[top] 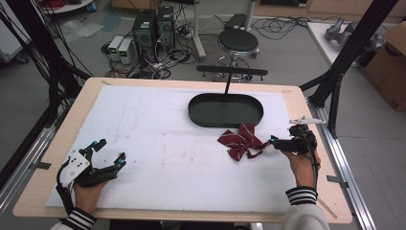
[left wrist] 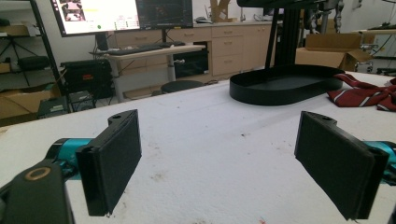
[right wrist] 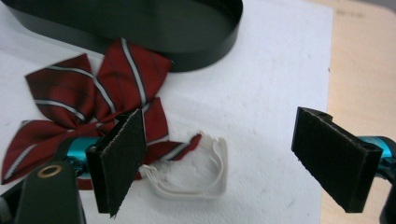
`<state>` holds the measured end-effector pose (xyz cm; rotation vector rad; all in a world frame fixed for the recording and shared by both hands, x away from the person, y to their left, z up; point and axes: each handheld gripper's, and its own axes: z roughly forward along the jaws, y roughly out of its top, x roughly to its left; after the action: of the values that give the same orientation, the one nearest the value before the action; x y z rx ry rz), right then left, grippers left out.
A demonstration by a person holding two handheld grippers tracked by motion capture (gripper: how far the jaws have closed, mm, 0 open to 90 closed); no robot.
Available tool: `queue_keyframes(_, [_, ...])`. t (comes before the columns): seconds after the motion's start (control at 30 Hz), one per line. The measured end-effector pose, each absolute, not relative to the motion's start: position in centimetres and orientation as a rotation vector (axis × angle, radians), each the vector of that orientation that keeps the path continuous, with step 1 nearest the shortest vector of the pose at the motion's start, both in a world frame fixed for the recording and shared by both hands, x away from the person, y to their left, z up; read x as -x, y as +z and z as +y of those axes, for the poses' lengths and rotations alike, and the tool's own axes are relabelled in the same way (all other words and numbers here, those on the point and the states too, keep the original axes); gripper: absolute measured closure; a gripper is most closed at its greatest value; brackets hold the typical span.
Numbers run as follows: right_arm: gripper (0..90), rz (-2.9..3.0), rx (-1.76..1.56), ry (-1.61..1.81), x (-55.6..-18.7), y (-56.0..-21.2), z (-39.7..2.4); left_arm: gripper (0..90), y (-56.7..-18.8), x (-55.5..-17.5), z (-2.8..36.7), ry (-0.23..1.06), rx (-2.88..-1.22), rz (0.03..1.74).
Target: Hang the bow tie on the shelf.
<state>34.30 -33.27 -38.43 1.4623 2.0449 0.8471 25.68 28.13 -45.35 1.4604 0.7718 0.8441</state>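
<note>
The bow tie [right wrist: 93,100] looks soft, light; its knot suits gripping. Both the left gripper [top: 109,152] and right gripper [right wrist: 233,163] gape, holding nothing.

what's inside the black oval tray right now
The black oval tray looks empty, its dark floor bare. The red striped bow tie lies outside, beside its near wall.

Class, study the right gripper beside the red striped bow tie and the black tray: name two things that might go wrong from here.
1. The right gripper has open jaws around the white strap, not the bow tie; closing here may catch only the thin strap, leaving the bow to dangle or slip.
2. The bow tie lies against the wall of the black tray, so a lift or drag might snag or nudge it.
</note>
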Motion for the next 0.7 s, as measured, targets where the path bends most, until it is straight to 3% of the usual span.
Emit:
queue_keyframes(0.2, [18.9,2.107,-1.49,0.837,-35.1,-39.1,-33.7,15.1,-45.4,-25.7,28.1,0.846,-1.459,0.773])
queue_keyframes(0.7, [48.4,2.212,-1.545,0.699,-36.7,-40.3,-33.7,15.1,-45.4,-25.7,28.1,0.846,-1.46,0.774])
